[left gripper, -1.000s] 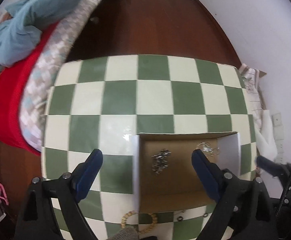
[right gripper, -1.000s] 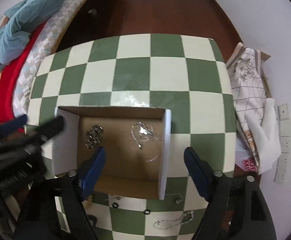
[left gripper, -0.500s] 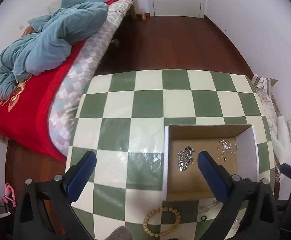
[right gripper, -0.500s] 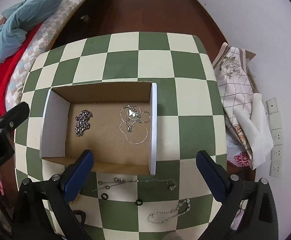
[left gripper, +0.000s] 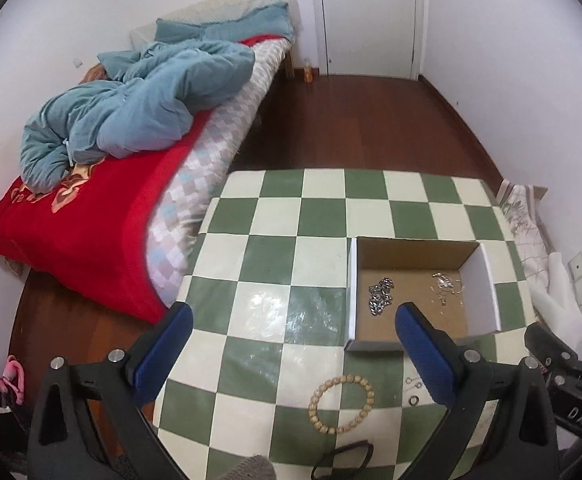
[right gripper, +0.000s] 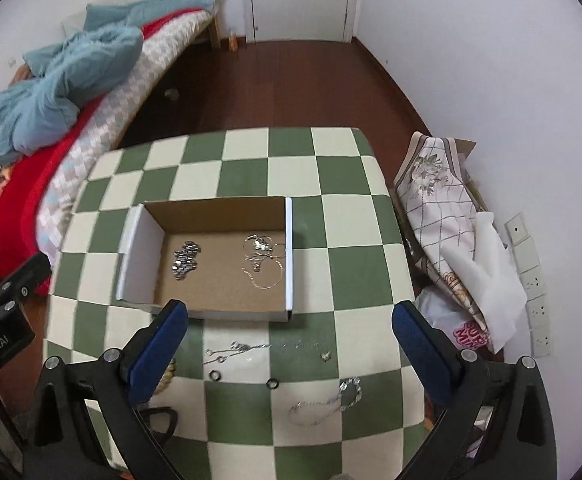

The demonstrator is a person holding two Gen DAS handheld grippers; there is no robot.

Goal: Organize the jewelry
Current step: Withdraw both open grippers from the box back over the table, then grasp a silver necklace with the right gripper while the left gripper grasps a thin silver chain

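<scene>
An open cardboard box [right gripper: 287,248] [left gripper: 353,280] sits on the green-and-white checked table. Inside lie a bunched silver chain [right gripper: 186,264] [left gripper: 380,300] and a thin silver necklace [right gripper: 265,258] [left gripper: 445,286]. On the table before the box lie a silver chain [right gripper: 267,346], two small dark rings [right gripper: 215,376], another silver chain [right gripper: 327,400] and a wooden bead bracelet [left gripper: 341,404]. My left gripper [left gripper: 291,344] is open and empty, above the table left of the box. My right gripper [right gripper: 289,338] is open and empty, above the loose jewelry.
A bed with a red blanket [left gripper: 83,220] and a blue duvet [left gripper: 139,104] stands left of the table. Folded cloth and white bags [right gripper: 451,240] lie against the right wall. A dark glasses frame [left gripper: 343,456] lies at the table's near edge.
Both grippers have pulled back and up from the box, so more of the room and the loose jewelry on the table now shows. Both stay open.
</scene>
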